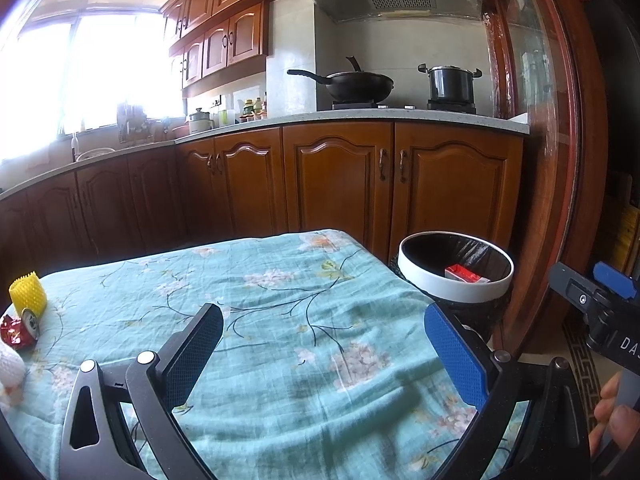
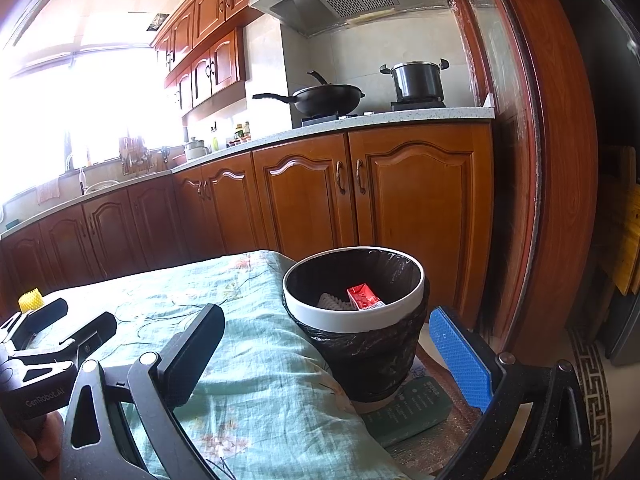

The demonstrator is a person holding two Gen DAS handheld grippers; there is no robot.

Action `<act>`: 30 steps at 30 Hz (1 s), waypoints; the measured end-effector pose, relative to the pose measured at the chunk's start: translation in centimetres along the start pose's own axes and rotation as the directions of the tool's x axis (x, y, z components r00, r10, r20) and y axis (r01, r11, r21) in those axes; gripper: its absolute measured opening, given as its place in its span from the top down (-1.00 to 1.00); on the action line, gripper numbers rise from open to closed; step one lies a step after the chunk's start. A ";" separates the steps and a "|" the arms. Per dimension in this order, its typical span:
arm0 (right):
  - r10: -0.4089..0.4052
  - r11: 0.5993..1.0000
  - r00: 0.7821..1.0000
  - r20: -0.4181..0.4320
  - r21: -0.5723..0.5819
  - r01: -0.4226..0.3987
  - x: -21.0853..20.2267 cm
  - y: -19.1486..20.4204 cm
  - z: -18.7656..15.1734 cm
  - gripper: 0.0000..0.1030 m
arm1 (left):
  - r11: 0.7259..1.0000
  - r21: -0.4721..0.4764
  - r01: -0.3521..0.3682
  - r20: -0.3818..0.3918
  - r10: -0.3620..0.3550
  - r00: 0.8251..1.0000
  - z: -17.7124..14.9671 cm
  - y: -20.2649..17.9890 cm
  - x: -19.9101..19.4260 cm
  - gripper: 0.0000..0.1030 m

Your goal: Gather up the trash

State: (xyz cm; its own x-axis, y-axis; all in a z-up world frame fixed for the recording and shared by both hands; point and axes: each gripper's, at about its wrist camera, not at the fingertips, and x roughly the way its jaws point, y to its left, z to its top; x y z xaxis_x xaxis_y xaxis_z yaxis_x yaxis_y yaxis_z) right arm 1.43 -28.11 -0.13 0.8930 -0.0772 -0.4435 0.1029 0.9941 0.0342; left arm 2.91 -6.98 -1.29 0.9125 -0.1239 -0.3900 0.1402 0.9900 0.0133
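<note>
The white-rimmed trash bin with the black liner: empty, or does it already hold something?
Not empty. The white-rimmed trash bin with the black liner holds a red carton and a pale ridged piece beside it; it is far from full.

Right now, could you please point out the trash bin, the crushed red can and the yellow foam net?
trash bin (image 2: 320, 318): right wrist view, white rim.
crushed red can (image 1: 16, 334): left wrist view, crumpled side.
yellow foam net (image 1: 27, 294): left wrist view, front.
</note>
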 end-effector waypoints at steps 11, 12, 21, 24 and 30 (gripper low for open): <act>0.003 1.000 1.000 -0.002 0.006 -0.003 0.0 0.0 0.0 -1.00 | 1.000 0.003 0.011 -0.006 -0.011 1.000 0.0 0.2 0.2 -0.98; 0.004 1.000 1.000 -0.003 0.008 -0.004 -0.1 0.1 0.0 -1.00 | 1.000 0.003 0.012 -0.006 -0.012 1.000 0.0 0.2 0.2 -0.98; 0.009 1.000 1.000 0.001 0.014 -0.009 -0.3 0.2 0.0 -1.00 | 1.000 0.003 0.014 -0.008 -0.014 1.000 0.0 0.2 0.4 -0.98; 0.010 1.000 1.000 -0.001 0.019 -0.010 -0.2 0.0 0.1 -1.00 | 1.000 0.005 0.019 -0.010 -0.019 1.000 0.0 0.3 0.5 -0.98; 0.015 1.000 1.000 -0.001 0.025 -0.015 -0.2 0.0 0.1 -1.00 | 1.000 0.005 0.024 -0.011 -0.024 1.000 -0.1 0.4 0.6 -0.98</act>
State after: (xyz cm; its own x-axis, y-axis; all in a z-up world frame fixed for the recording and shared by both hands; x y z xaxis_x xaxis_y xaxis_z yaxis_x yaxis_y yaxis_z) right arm 1.29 -28.12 0.09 0.8940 -0.0624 -0.4437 0.1006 0.9929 0.0630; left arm 3.53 -6.67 -1.60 0.9047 -0.1466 -0.4000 0.1639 0.9864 0.0091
